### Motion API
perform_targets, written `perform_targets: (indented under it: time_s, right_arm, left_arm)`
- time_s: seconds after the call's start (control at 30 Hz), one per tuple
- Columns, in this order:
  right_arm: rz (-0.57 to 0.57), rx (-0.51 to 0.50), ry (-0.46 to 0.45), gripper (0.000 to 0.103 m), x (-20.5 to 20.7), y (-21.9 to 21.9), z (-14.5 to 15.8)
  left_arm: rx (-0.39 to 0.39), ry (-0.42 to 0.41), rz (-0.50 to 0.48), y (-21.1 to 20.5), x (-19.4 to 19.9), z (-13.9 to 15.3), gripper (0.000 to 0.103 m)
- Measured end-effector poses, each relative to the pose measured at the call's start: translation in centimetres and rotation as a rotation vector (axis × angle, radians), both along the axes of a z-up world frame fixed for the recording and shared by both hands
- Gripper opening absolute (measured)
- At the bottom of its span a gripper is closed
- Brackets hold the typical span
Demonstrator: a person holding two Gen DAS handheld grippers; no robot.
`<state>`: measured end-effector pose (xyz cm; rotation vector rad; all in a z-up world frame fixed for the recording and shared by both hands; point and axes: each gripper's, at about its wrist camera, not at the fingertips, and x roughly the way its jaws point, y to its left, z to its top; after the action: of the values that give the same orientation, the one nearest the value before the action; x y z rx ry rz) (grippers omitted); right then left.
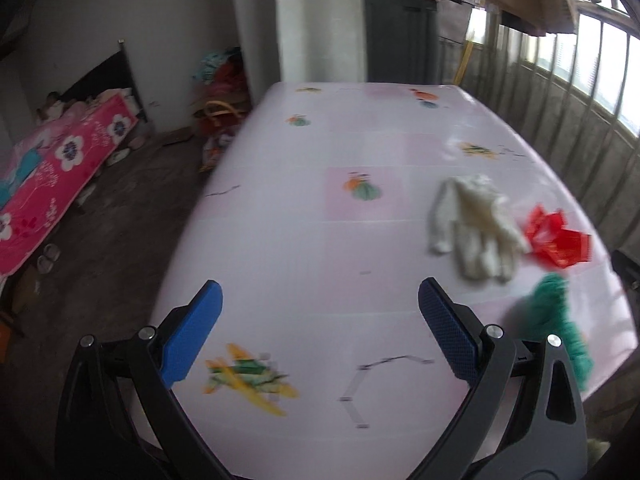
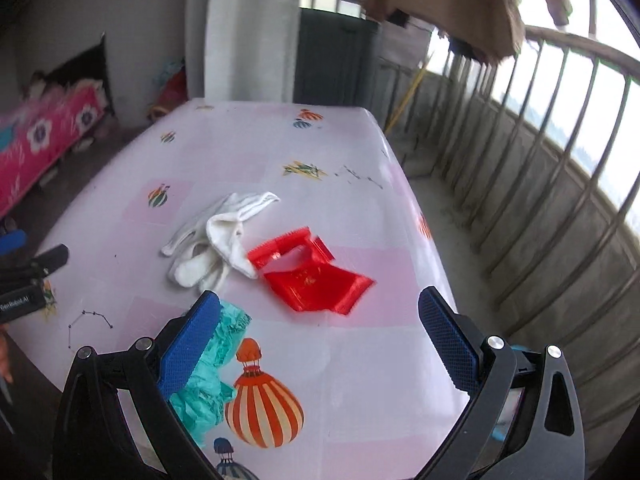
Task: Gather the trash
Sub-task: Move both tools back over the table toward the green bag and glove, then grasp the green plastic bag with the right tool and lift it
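A white glove [image 1: 476,224] [image 2: 218,236], a red plastic wrapper [image 1: 558,238] [image 2: 310,270] and a crumpled green paper [image 1: 560,320] [image 2: 212,372] lie on a pink patterned table [image 1: 320,240] [image 2: 340,340]. My left gripper [image 1: 320,336] is open and empty over the table's near left part, the trash to its right. My right gripper [image 2: 320,340] is open and empty, just short of the red wrapper. Its left finger [image 2: 188,348] covers part of the green paper. The left gripper [image 2: 28,276] shows at the right wrist view's left edge.
A balcony railing [image 2: 540,200] runs close along the table's right side. A bed with a pink floral cover [image 1: 48,184] stands left on the floor. A pillar [image 1: 316,20] and a dark cabinet [image 1: 400,36] stand behind the table. Clothes hang overhead.
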<state>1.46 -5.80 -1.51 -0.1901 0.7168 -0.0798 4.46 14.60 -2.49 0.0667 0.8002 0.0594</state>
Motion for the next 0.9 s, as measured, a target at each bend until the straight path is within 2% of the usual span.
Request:
perform_targets:
  time_s: [0.1,0.27,0.33,0.43,0.5,0.6,0.67,0.9]
  right_arm:
    - [0.069,0.034,0.001,0.096,0.1,-0.2,0.5]
    - [0.042,0.072,-0.047,0.096,-0.9,-1.3,0.9]
    - [0.046,0.126,-0.017,0.096,-0.8,-1.6,0.3]
    - [0.051,0.223,0.051,0.096,-0.6,-2.1,-0.8]
    - [0.057,0.317,0.113,0.089,-0.4,-2.2,-1.6]
    - [0.077,0.482,0.2,0.085,0.2,-1.9,-3.1]
    - [0.095,0.528,0.241,0.079,0.7,-1.2,-4.0]
    - [0.13,0.465,0.348,0.048,2.4,1.4,-6.4]
  left_arm:
    - [-0.07,-0.007,0.02,2.2,-0.4,-0.6,0.094]
    - [-0.195,-0.02,0.042,4.6,-0.7,-1.3,0.094]
    - [-0.212,-0.027,0.03,4.5,-0.6,-1.6,0.094]
    - [-0.292,-0.041,-0.057,4.3,-0.5,-1.5,0.094]
    - [-0.344,-0.042,-0.114,3.8,-0.2,-1.5,0.094]
    - [-0.387,-0.026,-0.166,2.9,0.2,-1.6,0.094]
    - [-0.397,-0.012,-0.197,2.1,0.8,-1.7,0.094]
    - [-0.392,-0.008,-0.287,-0.5,2.2,-0.9,0.094]
